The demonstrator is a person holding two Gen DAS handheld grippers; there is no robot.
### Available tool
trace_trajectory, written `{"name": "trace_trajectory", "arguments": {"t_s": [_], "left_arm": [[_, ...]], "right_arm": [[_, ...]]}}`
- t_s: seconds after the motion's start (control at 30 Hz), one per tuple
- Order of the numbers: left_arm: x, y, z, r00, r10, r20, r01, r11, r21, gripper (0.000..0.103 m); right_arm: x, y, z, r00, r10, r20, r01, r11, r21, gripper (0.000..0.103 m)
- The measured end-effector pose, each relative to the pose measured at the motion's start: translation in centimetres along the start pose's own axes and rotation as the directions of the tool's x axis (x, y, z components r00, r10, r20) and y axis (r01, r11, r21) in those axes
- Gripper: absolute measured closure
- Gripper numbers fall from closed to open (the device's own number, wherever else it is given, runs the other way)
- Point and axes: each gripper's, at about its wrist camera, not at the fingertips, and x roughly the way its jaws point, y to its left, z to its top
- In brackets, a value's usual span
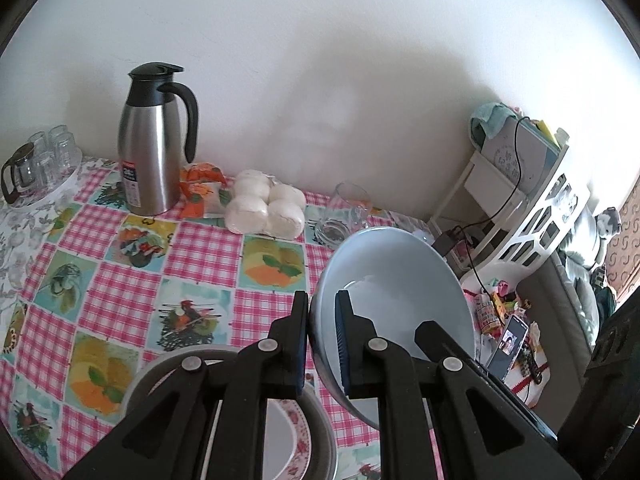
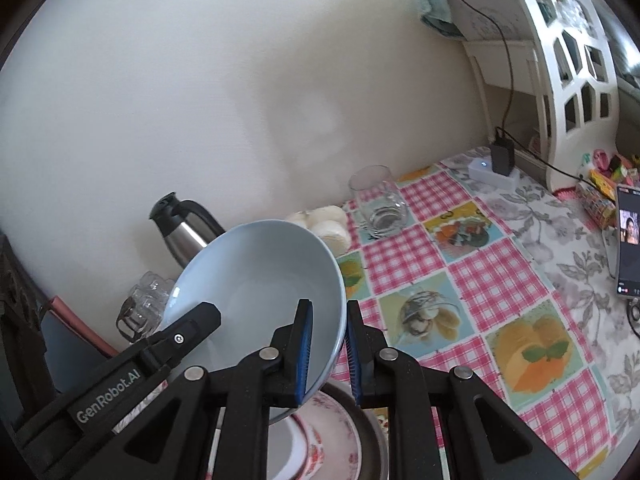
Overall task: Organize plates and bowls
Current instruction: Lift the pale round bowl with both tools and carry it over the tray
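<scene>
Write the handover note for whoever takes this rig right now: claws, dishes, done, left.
Left claw: shut on the rim of the blue bowl.
Right claw: shut on the opposite rim of that bowl, so both claws hold it, tilted, clear of the table.
Below: a floral-rimmed plate sits in a metal basin.
Done: bowl gripped and raised.
Left: set the bowl down where it belongs; plate not yet sorted.

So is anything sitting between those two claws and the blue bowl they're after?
No. Both are already on it: the left gripper and the right gripper each pinch the rim of the blue bowl from opposite sides, holding it tilted above the metal basin with the floral plate.
</scene>
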Motion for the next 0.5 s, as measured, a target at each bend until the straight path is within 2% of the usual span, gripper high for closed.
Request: {"name": "trace_trajectory", "arguments": {"t_s": [0.5], "left_arm": [[-2.8, 5.2, -0.6, 1.000, 0.011, -0.007, -0.012, 0.996, -0.085, 0.090]], "right_arm": [[0.5, 4.7, -2.1, 0.999, 0.023, -0.041, -0.027, 0.997, -0.079, 0.085]]}}
